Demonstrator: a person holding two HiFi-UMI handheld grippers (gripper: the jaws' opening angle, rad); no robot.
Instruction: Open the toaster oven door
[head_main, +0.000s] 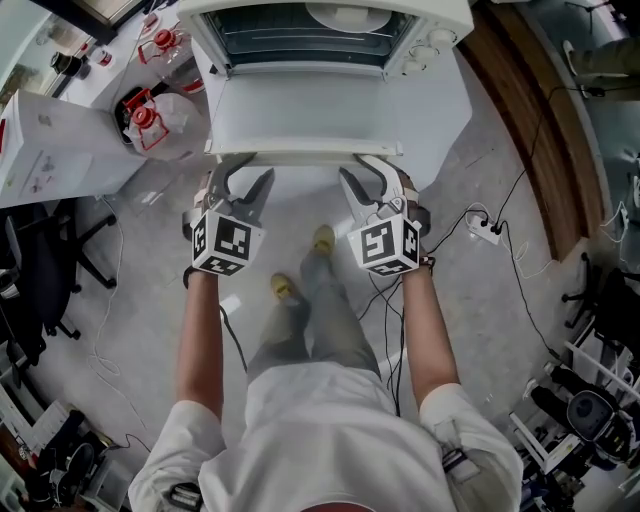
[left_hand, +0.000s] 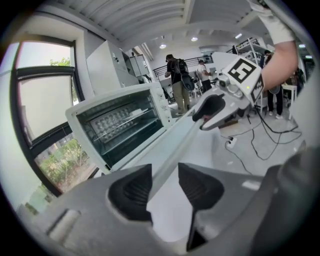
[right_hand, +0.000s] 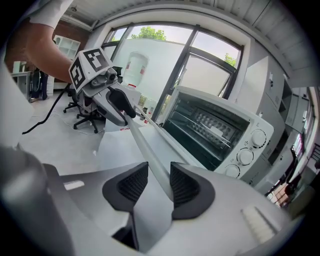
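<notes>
The white toaster oven stands on a white table, its door folded down flat toward me and the wire rack inside visible. Along the door's front edge runs the bar handle. My left gripper straddles the bar's left end and my right gripper its right end. In the left gripper view the handle passes between the pads of the left gripper with a gap beside it. The right gripper view shows the handle running loosely between the spread pads of the right gripper.
Red-lidded jars and a white box sit on the table at the left. A black office chair stands at the left, with a power strip and cables on the floor at the right. People stand far behind.
</notes>
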